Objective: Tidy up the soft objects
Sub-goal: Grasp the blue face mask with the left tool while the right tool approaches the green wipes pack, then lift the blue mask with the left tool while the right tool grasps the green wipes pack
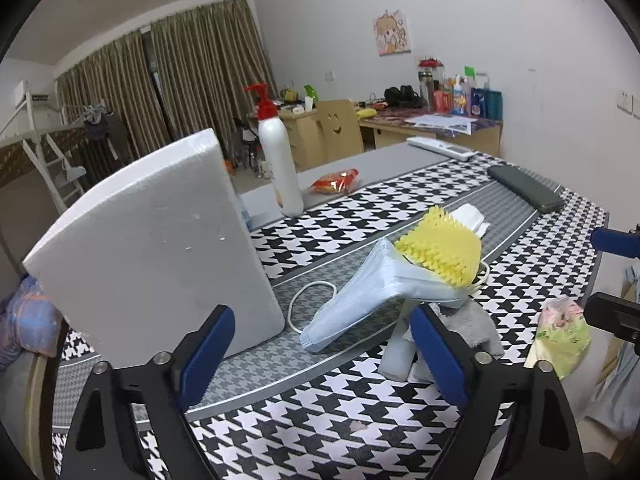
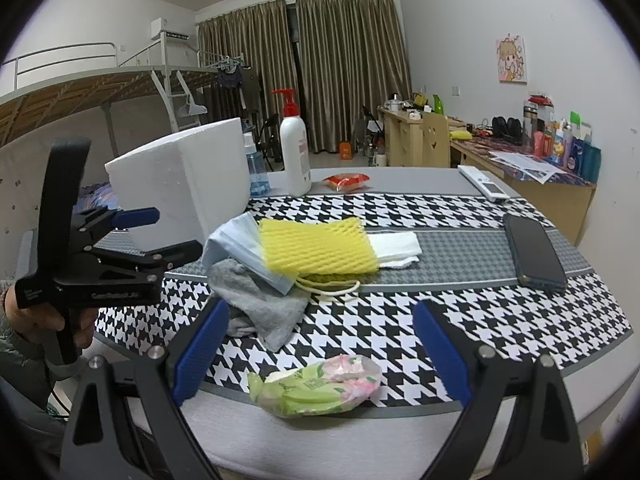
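Hovering released and empty, the left gripper (image 1: 322, 354) and right gripper (image 2: 320, 350) are facing unsorted work: face masks (image 2: 236, 246), yellow foam net (image 2: 316, 246), grey cloth (image 2: 260, 306) heaped mid-frame, tissue pack (image 2: 316, 386) lower centre.

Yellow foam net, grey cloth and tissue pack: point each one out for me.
yellow foam net (image 2: 316, 248), right wrist view, middle of its ridged top face.
grey cloth (image 2: 260, 304), right wrist view, centre of the crumpled fabric.
tissue pack (image 2: 320, 388), right wrist view, middle of the green wrapper.
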`<act>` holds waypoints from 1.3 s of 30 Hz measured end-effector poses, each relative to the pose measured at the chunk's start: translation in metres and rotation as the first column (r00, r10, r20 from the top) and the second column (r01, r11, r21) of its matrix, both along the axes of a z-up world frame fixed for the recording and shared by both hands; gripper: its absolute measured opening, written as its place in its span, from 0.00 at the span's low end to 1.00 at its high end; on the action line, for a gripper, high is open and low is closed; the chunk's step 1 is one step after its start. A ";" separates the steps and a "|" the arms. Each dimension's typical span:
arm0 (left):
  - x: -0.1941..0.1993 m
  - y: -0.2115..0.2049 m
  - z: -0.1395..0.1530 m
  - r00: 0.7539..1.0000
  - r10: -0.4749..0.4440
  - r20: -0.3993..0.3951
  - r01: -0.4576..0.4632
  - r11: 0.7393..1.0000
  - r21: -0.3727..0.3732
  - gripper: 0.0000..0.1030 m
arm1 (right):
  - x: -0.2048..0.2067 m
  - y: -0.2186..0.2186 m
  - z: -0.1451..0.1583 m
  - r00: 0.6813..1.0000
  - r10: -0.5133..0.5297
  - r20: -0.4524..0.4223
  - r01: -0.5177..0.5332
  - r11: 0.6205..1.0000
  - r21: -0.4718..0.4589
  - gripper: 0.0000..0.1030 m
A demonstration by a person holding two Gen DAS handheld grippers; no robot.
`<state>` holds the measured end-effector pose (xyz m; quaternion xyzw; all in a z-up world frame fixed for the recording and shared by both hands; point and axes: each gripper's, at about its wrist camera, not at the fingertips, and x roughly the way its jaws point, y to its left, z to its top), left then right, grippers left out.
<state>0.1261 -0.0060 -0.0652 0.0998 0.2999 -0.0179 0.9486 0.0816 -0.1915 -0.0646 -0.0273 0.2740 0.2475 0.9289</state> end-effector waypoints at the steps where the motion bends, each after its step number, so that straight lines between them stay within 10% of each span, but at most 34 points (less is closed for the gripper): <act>1: 0.002 -0.001 -0.001 1.000 -0.001 -0.003 0.001 1.000 0.003 0.86 | 0.001 0.000 -0.001 1.000 0.000 -0.002 0.000 1.000 0.002 0.93; 18: 0.033 -0.016 -0.017 0.998 -0.036 -0.057 0.038 0.999 0.024 0.65 | 0.011 -0.004 -0.016 0.998 0.004 -0.059 -0.003 1.000 0.004 0.93; 39: 0.035 -0.013 -0.015 0.995 -0.062 -0.078 0.057 0.996 -0.062 0.13 | 0.010 -0.005 -0.030 0.991 0.046 -0.124 -0.045 0.999 0.008 0.93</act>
